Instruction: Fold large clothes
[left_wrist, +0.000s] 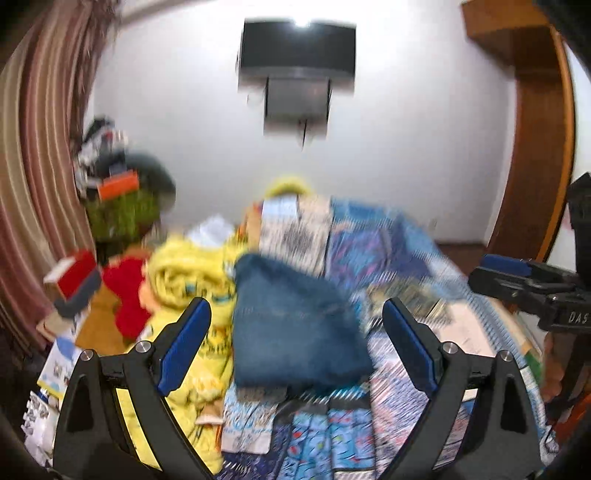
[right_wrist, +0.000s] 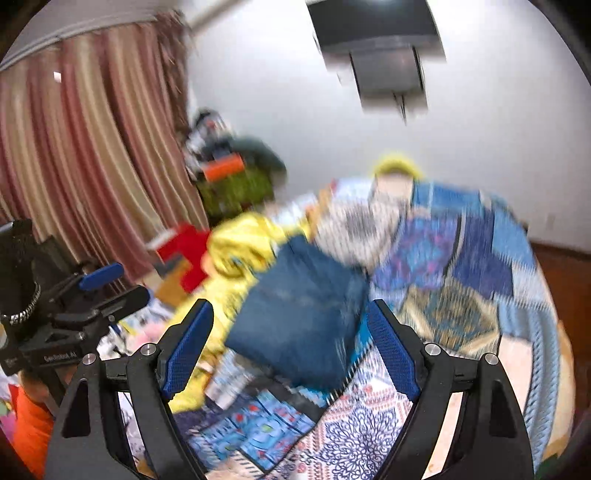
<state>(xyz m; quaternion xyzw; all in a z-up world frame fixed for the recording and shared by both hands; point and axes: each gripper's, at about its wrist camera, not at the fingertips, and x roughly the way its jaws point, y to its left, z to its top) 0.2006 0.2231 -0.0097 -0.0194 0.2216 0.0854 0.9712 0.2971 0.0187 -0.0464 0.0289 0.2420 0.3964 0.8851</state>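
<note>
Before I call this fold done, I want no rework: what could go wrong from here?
The folded blue jeans lie against the crumpled yellow garment, so their edge may tip or unfold onto it. Both hand-held grippers, left and right, are open and hold nothing, so a low sweep could catch the jeans. The frames are blurred; the fold's neatness can't be confirmed.

Folded jeans (left_wrist: 295, 325) lie on the patchwork bedspread (left_wrist: 399, 243), ahead of both my claws, between my left claw's (left_wrist: 295, 332) spread fingers. Crumpled garment (left_wrist: 188, 273) sits just left of the jeans, touching them, boxes (left_wrist: 74, 280) further left by the curtain (left_wrist: 40, 147). TV (left_wrist: 297, 48) on wall behind bed; my right claw (left_wrist: 498, 273) off right.
</note>
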